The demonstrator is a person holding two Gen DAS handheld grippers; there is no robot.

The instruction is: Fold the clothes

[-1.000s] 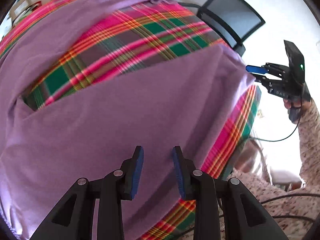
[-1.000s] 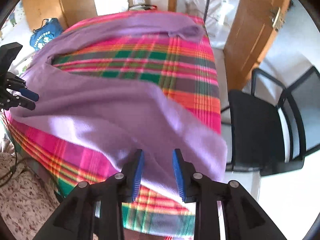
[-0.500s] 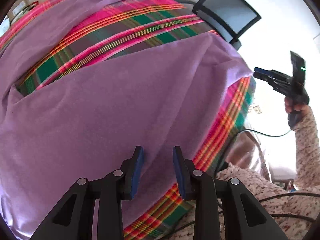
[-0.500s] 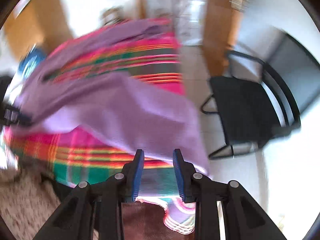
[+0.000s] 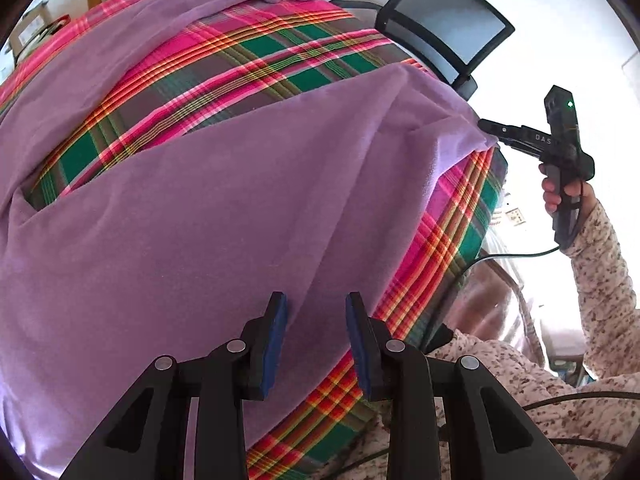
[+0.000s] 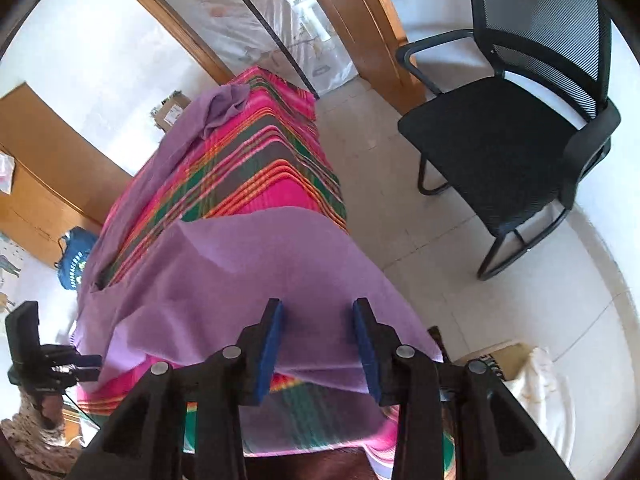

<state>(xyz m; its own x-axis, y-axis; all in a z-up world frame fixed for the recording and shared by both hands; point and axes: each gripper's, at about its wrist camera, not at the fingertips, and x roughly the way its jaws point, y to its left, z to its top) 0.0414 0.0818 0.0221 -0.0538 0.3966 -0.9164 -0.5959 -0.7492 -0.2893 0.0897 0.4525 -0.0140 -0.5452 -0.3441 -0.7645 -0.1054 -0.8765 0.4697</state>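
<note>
A purple cloth (image 5: 220, 220) lies spread over a table with a pink, green and orange plaid cover (image 5: 256, 64); a band of plaid shows between its near part and a far strip. My left gripper (image 5: 316, 300) hovers open above the cloth's near edge, nothing between its pads. In the left wrist view my right gripper (image 5: 486, 128) has its tips at the cloth's right corner. The right wrist view shows that gripper (image 6: 318, 306) open over the overhanging purple cloth (image 6: 248, 280), pads apart and not pressing. My left gripper (image 6: 94, 364) sits at the cloth's left edge.
A black mesh chair (image 6: 500, 140) stands on the tiled floor right of the table. Wooden doors (image 6: 360, 20) are behind it. A blue bag (image 6: 76, 256) lies on the floor at left, a cardboard box (image 6: 500, 356) at lower right. A person's patterned sleeve (image 5: 600, 272) holds the right gripper.
My right gripper has rolled, sunk and swung in to the cloth's right corner, so its view now looks along the table's end. The left gripper has shifted slightly; jaws unchanged.
</note>
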